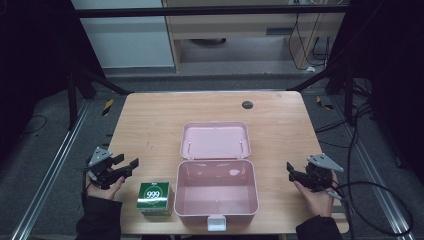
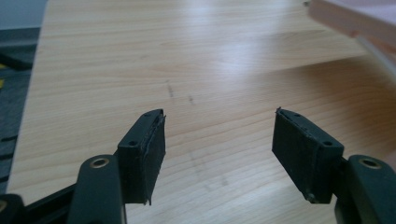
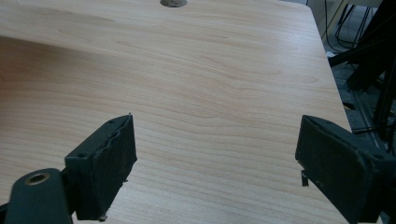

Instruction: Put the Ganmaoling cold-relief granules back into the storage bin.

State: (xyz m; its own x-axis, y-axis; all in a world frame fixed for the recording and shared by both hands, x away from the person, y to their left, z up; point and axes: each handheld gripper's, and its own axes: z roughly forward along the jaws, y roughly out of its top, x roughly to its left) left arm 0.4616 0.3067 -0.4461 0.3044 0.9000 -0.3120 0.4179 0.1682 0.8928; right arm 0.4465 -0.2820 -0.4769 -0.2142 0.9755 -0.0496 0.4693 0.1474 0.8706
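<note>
An open pink plastic box (image 1: 182, 192) stands at the middle front of the wooden table (image 1: 150, 120), its lid (image 1: 215, 141) laid back flat and its inside bare. A small green carton marked 999 (image 1: 154, 196) sits just left of the box. My left gripper (image 1: 127, 161) hovers left of the carton, held in a hand; its jaws stand apart over bare wood (image 2: 219, 113), gripping nothing. My right gripper (image 1: 291, 170) is right of the box, also hand-held, its jaws wide apart above the tabletop (image 3: 217, 120). The box's pink edge (image 2: 355, 18) shows at the top right of the left gripper view.
A dark round cable hole (image 1: 247, 104) sits near the table's far edge, also seen as the hole (image 3: 173, 2) in the right gripper view. Black cables (image 1: 380, 200) trail off the right side. Metal frame rails (image 1: 50, 170) run along both sides of the table.
</note>
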